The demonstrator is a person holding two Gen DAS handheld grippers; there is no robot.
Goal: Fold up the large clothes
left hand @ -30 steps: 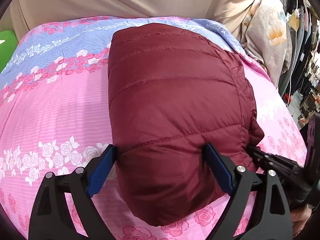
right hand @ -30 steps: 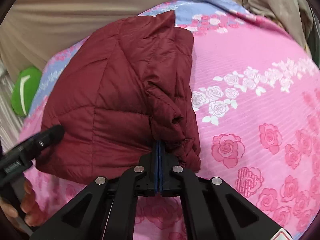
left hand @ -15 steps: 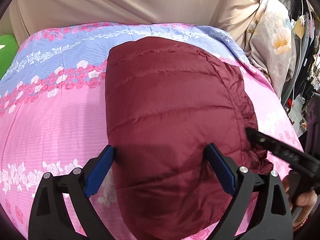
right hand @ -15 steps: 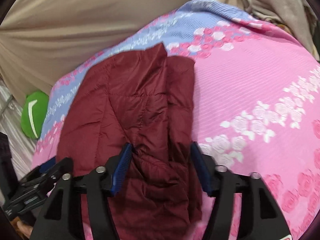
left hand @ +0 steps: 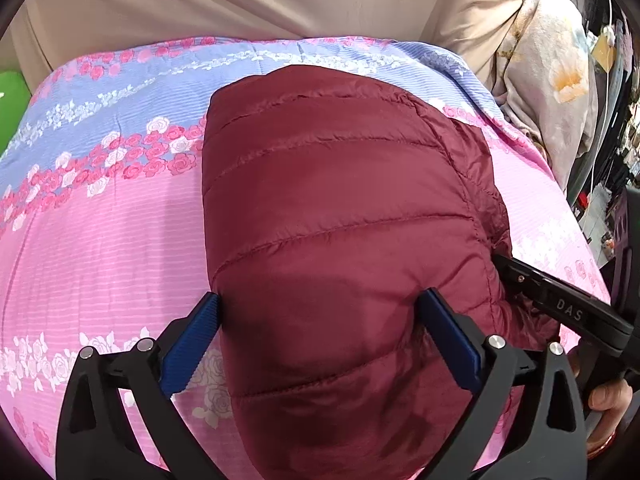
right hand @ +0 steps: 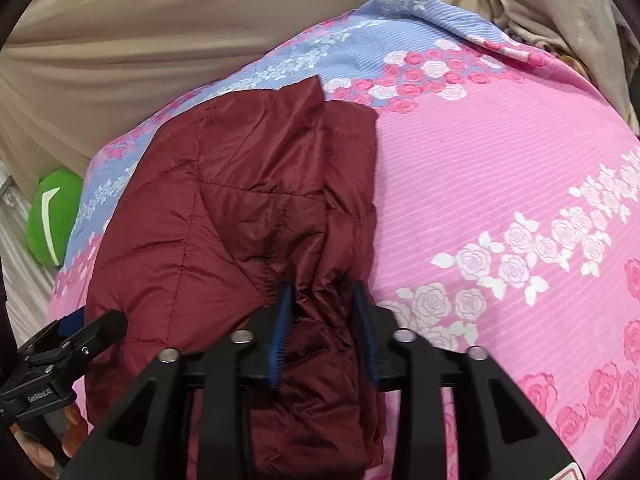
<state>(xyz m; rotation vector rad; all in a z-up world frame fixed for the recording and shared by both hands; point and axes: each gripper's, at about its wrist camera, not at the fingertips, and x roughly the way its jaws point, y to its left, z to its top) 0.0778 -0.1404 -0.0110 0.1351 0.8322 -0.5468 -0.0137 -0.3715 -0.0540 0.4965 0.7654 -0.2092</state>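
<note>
A folded maroon quilted jacket (left hand: 344, 208) lies on a pink and blue floral bedsheet (left hand: 100, 240); it also shows in the right wrist view (right hand: 240, 216). My left gripper (left hand: 320, 328) is open, its blue pads wide apart over the jacket's near end. My right gripper (right hand: 324, 320) has its jaws partly closed around a bunched fold at the jacket's right edge, the fabric filling the gap between the pads. The right gripper's body (left hand: 560, 304) shows at the jacket's right side in the left wrist view. The left gripper's body (right hand: 60, 356) shows at lower left in the right wrist view.
A beige cloth (left hand: 240, 0) hangs behind the bed. A green cushion (right hand: 52, 220) lies at the left beside the bed. A pale floral fabric (left hand: 560, 80) hangs at the right, with cluttered shelves (left hand: 612, 200) beyond it.
My right gripper opened from fully shut, moved forward over the jacket's right edge and narrowed again around a bunch of fabric. My left gripper stayed open and drew back slightly.
</note>
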